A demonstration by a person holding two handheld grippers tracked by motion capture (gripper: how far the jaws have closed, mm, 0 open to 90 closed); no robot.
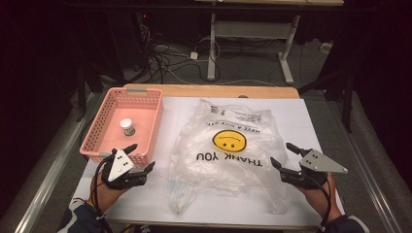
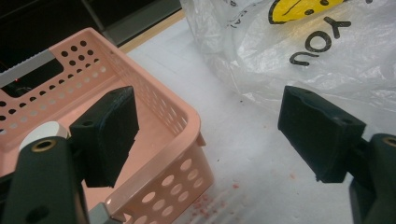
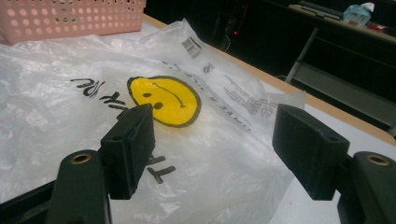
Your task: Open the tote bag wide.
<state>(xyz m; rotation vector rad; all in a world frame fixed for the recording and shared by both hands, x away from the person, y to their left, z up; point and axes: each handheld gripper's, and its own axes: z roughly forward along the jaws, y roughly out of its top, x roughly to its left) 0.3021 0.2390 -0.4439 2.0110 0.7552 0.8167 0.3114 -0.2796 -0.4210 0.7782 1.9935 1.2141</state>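
A clear plastic bag (image 1: 226, 155) with a yellow smiley and "THANK YOU" lies flat in the middle of the white table. A pink perforated basket (image 1: 99, 131) stands at the left, holding a small white-capped jar (image 1: 127, 127). My left gripper (image 1: 142, 156) hovers open at the basket's near right corner, nothing between its jaws. In the left gripper view the basket corner (image 2: 187, 140) sits just ahead of the gripper (image 2: 205, 133). My right gripper (image 1: 282, 155) is open beside the bag's right edge. Its own view shows the bag (image 3: 60, 121) in front of the gripper (image 3: 212, 149).
The white table surface (image 1: 301, 116) has bare room right of the bag and along the front edge. Small pink specks lie on the table by the basket (image 2: 205, 205). Beyond the far edge are desk legs (image 1: 212, 46) and cables on the floor.
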